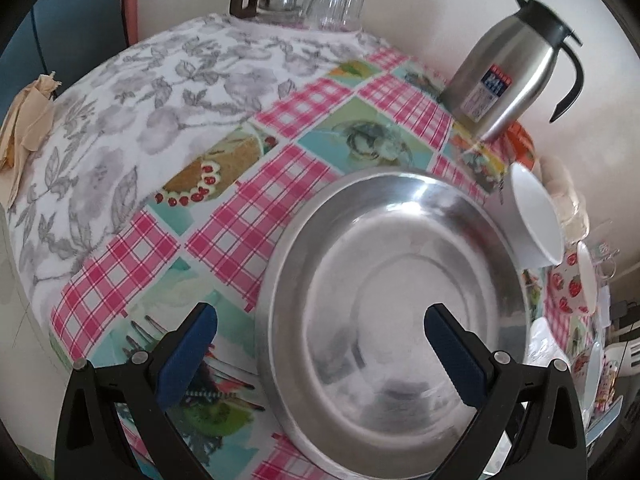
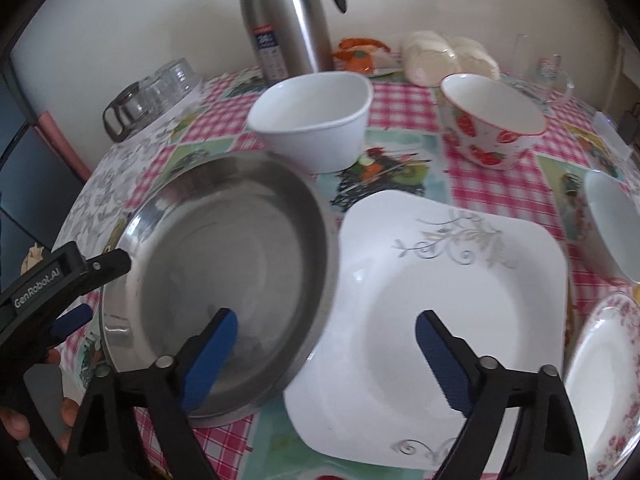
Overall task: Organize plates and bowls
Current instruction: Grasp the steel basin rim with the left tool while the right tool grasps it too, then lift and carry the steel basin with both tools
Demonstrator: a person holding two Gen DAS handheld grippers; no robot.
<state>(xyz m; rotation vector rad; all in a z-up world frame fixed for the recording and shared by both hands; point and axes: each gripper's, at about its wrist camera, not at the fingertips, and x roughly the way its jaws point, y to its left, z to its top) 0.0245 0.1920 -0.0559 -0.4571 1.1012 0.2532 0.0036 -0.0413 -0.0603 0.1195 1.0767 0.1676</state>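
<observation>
steel plate, white plate beside it

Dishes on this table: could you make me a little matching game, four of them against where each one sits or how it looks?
Things:
1. steel plate
2. square white plate
3. strawberry bowl
4. steel flask

Descriptions:
A. red fruit pattern, empty
B. upright at the back by the wall
C. round and shiny, its edge overlapping a white plate
D. grey leaf design, under the right gripper

Pairs: 1-C, 2-D, 3-A, 4-B
</observation>
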